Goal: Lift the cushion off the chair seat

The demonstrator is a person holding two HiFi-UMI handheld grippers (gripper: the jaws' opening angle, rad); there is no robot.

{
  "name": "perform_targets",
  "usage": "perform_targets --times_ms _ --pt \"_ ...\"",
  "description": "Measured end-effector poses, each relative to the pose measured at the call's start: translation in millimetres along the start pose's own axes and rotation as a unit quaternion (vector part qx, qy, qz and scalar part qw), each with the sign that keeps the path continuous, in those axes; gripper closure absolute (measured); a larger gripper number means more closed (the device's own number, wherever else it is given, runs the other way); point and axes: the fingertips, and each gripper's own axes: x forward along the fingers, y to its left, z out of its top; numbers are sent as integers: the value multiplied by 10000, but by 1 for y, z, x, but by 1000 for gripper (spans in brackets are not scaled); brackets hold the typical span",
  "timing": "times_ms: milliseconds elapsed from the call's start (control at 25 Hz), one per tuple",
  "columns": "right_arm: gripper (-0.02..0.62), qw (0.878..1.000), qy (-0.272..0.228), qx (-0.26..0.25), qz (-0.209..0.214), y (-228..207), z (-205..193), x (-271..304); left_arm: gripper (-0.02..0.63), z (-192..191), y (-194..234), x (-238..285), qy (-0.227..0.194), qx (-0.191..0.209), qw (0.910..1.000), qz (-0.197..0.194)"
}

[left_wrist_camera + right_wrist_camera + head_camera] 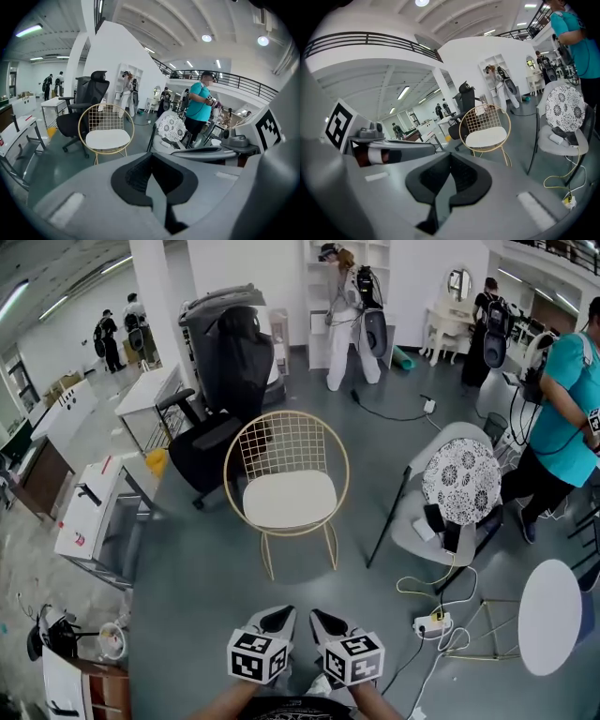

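Note:
A white cushion (pixel 289 499) lies on the seat of a gold wire chair (pixel 286 442) in the middle of the floor. My two grippers are side by side at the bottom of the head view, well short of the chair and pointing toward it. The left gripper (pixel 278 617) is shut with nothing in it, and so is the right gripper (pixel 323 620). In the left gripper view the cushion (pixel 108 138) sits ahead and left of the closed left gripper (pixel 152 157). In the right gripper view the cushion (pixel 486 137) lies ahead and right of the closed right gripper (pixel 451 157).
A black office chair (pixel 220 418) stands behind and left of the gold chair. A grey seat with a patterned round cushion (pixel 459 482) is to the right, with a power strip and cables (pixel 433 622) on the floor, a round white table (pixel 551 615), and a person in a teal shirt (pixel 562 409).

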Motion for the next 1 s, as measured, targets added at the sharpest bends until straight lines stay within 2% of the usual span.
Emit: perform_targets --times_ms 200,400,680,1000 --pt "595 9995 121 22 -295 -24 9 21 615 16 15 33 -10 -71 9996 -271" --pt "595 9985 159 -3 -533 -34 36 61 615 46 50 60 -79 -91 9986 -506" --pt "595 9973 181 -36 -708 -21 72 123 615 86 109 76 -156 -126 9970 -752" --pt "595 9962 240 -130 -829 -4 98 174 615 109 162 77 -214 -294 9954 -885"
